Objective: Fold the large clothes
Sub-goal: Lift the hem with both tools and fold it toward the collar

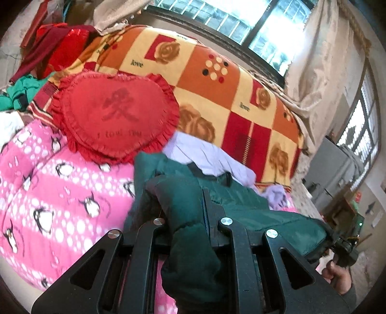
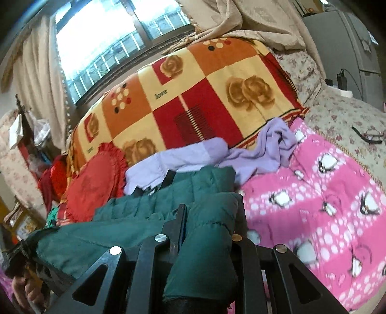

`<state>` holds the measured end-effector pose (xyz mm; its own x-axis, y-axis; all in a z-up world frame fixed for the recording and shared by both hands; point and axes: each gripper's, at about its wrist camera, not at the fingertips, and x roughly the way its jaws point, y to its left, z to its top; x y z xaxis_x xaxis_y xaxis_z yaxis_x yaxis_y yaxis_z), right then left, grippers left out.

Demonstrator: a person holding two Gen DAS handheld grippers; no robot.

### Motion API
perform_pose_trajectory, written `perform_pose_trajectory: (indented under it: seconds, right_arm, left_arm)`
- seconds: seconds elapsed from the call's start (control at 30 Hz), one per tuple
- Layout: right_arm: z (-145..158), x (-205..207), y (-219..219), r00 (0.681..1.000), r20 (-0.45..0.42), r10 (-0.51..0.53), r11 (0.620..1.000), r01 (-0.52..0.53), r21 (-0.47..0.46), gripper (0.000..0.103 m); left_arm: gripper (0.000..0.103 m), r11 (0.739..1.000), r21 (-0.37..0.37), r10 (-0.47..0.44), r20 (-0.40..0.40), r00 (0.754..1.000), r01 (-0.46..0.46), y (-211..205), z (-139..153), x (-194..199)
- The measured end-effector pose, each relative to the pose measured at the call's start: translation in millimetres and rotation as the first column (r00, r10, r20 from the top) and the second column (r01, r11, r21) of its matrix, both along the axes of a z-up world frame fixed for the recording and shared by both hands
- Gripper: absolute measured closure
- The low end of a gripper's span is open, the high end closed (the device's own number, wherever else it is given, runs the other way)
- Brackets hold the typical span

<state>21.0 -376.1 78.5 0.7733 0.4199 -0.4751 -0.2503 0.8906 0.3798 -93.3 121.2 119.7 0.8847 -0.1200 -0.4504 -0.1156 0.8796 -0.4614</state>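
Your left hand-held gripper (image 1: 190,212) is clamped tight on a fold of the green padded jacket (image 1: 253,207), the quilted cloth bunched between the black fingers and hanging down past them. Your right hand-held gripper (image 2: 207,217) is closed the same way on another fold of that jacket (image 2: 135,229), which stretches between the two tools. In the right wrist view a hand (image 2: 26,293) shows at the lower left edge, though the blur there makes it hard to say more. The jacket lies over the pink penguin blanket (image 2: 313,193). Just behind the jacket is a lilac garment (image 2: 183,157), and beside the jacket, on its far left, a red heart-shaped cushion (image 1: 115,113). Further behind the jacket rises the orange and red rose-patterned blanket (image 1: 217,79), then the window (image 1: 241,17) with beige curtains (image 1: 320,60)
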Motion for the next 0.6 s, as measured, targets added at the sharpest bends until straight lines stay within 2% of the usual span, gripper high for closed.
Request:
perform_pose_trajectory:
  seconds: [0.13, 0.33, 0.43, 0.6]
  right_arm:
    - [8, 33, 14, 1.000, 0.016, -0.016, 1.000, 0.017, -0.018, 0.086]
    - [11, 106, 40, 0.999, -0.002, -0.046, 0.999, 0.046, -0.019, 0.086]
    - [-2, 145, 55, 0.998, -0.044, -0.053, 0.998, 0.053, -0.020, 0.086]
    - [-49, 197, 71, 0.993, -0.116, -0.038, 0.999, 0.035, -0.025, 0.086]
  left_arm:
    - [0.091, 0.999, 0.010, 0.036, 0.006, 0.999, -0.036, 6, 2, 30]
    - [0.091, 0.991, 0.104, 0.085, 0.007, 0.996, -0.085, 14, -5, 98]
    - [0.091, 0.985, 0.132, 0.118, -0.046, 0.992, -0.111, 23, -27, 137]
    - [0.090, 0.984, 0.110, 0.159, -0.210, 0.965, -0.138, 44, -81, 197]
